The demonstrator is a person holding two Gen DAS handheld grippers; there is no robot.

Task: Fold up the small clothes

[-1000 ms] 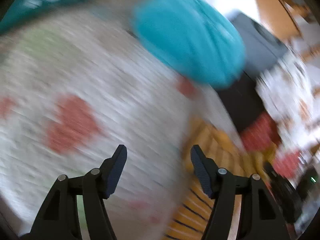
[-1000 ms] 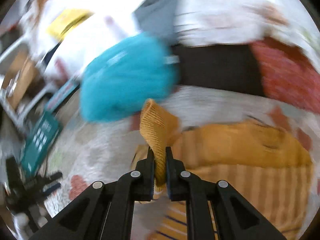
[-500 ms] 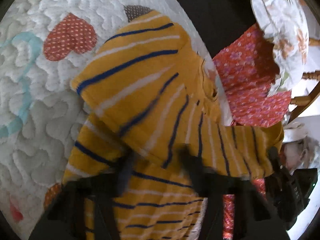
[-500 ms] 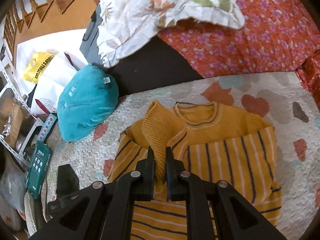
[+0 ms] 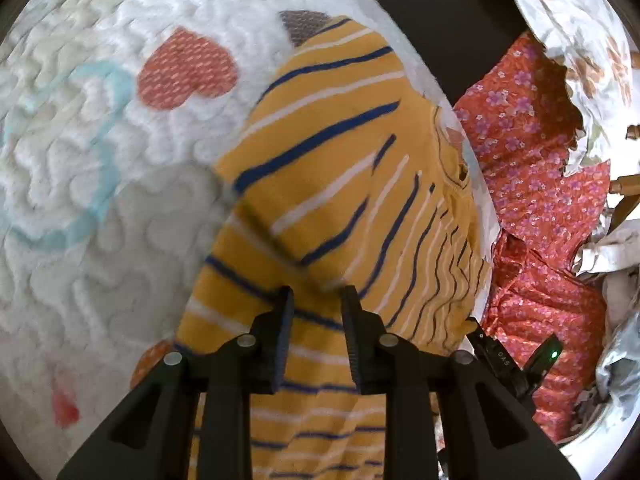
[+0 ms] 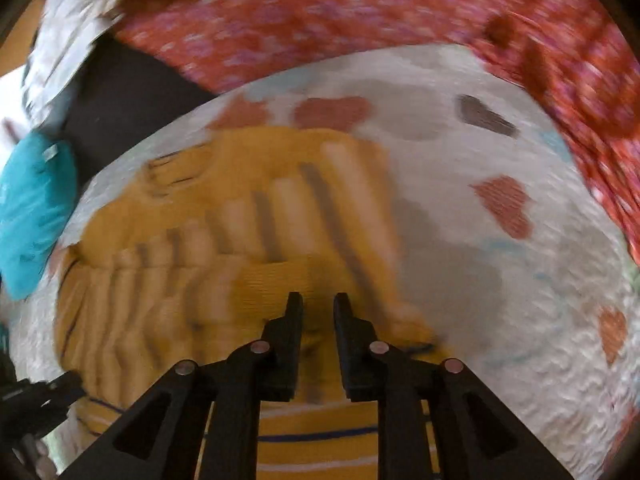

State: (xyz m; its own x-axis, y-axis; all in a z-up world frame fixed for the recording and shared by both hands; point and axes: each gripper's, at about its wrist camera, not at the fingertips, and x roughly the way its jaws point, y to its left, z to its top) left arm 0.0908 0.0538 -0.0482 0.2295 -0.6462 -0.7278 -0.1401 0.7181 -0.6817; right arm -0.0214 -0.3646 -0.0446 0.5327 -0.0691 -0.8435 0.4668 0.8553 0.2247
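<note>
The left hand-held gripper (image 5: 316,296) has just been closing, and its jaws now stand narrow over a raised fold of the yellow striped sweater (image 5: 344,184); whether the pads pinch the knit cannot be told. The right hand-held gripper (image 6: 316,300) has just been opening, a small gap between its jaws and nothing in it, above the sweater's ribbed cuff (image 6: 280,280). The sweater lies on a white quilt (image 5: 100,168) with heart patches. Beyond the sweater lie a red floral cloth (image 5: 536,184) and a teal cushion (image 6: 36,208).
</note>
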